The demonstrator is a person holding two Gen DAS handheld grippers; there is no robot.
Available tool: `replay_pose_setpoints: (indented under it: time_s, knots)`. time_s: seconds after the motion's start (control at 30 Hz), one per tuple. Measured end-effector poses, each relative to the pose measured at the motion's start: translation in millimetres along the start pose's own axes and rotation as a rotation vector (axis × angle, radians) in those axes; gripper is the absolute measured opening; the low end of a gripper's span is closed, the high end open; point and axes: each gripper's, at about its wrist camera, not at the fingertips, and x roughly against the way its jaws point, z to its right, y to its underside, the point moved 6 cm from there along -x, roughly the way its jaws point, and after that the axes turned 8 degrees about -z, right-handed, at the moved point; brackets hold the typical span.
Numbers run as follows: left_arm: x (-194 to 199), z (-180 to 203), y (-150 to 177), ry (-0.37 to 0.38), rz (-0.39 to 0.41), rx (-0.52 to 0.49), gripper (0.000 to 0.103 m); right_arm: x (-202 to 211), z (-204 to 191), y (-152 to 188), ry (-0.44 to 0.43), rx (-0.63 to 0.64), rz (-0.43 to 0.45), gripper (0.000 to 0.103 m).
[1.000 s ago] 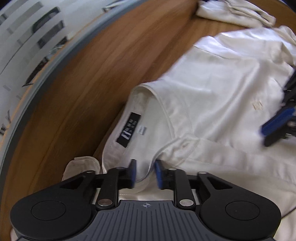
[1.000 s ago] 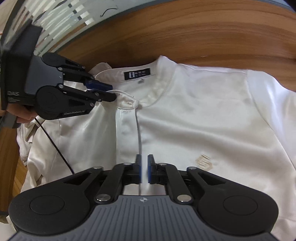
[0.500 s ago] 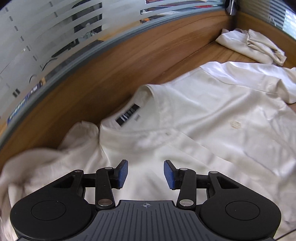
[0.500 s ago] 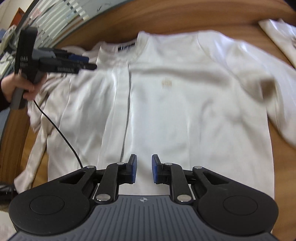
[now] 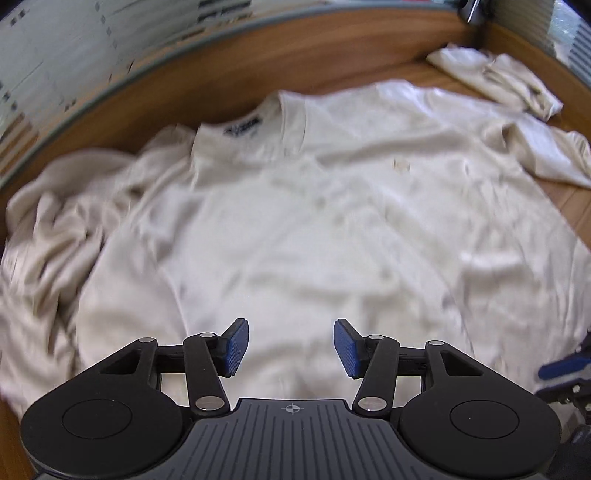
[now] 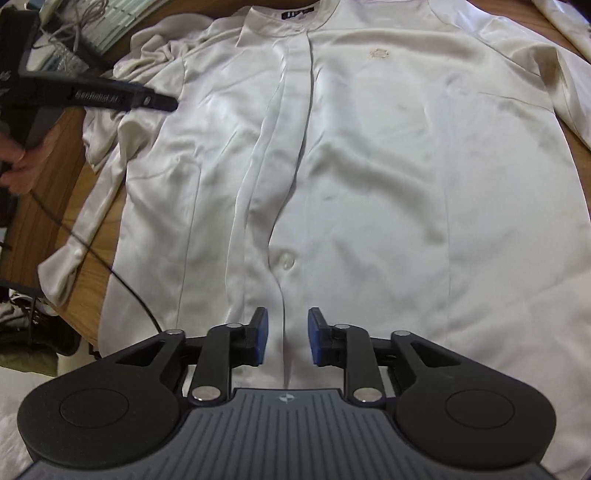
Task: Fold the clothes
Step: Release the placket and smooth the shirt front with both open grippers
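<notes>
Wooden tabletop (image 5: 155, 92) carries a cream shirt (image 6: 369, 184) spread flat, front up, collar at the far edge. Left gripper (image 5: 291, 347) hovers above it, jaws wide; right gripper (image 6: 284, 336) hovers over the button placket, jaws parted, empty.

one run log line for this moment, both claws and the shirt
left claw: open, empty | right claw: open, empty | cream button-front fabric shirt: spread face-up on brown wooden table, unfolded

It looks like an office: a wooden bench (image 5: 229, 70) backs onto a glass partition with frosted stripes (image 5: 92, 48), and loose cables (image 6: 79, 22) lie beyond its edge.
</notes>
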Motion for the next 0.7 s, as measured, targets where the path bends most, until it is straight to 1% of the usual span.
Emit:
replay_pose_setpoints:
  time_s: [0.13, 0.2, 0.33, 0.4, 0.6, 0.7]
  knots:
    - [4.4, 12.0, 27.9, -0.018, -0.031, 0.023, 0.054, -4.5, -7.9, 5.2, 0.003, 0.018, 0.020, 0.028]
    - [6.3, 19.6, 36.2, -0.013, -0.028, 0.003, 0.054, -8.3, -10.4, 6.0, 0.021, 0.019, 0.026, 0.028]
    - [0.4, 30.0, 51.0, 0.002, -0.028, -0.043, 0.054, -17.8, -13.6, 6.6, 0.057, -0.028, 0.044, 0.028]
    - [-4.7, 30.0, 57.9, 0.012, -0.043, -0.048, 0.054, -19.4, -16.2, 7.8, 0.074, -0.060, 0.064, 0.028]
    - [-3.2, 32.4, 75.1, 0.079, -0.035, -0.075, 0.053, -2.4, -20.0, -1.9, 0.092, -0.186, 0.207, 0.028]
    - [-1.9, 33.7, 76.3, 0.115, -0.037, -0.071, 0.053, 1.9, -21.6, -13.1, 0.093, -0.237, 0.278, 0.027]
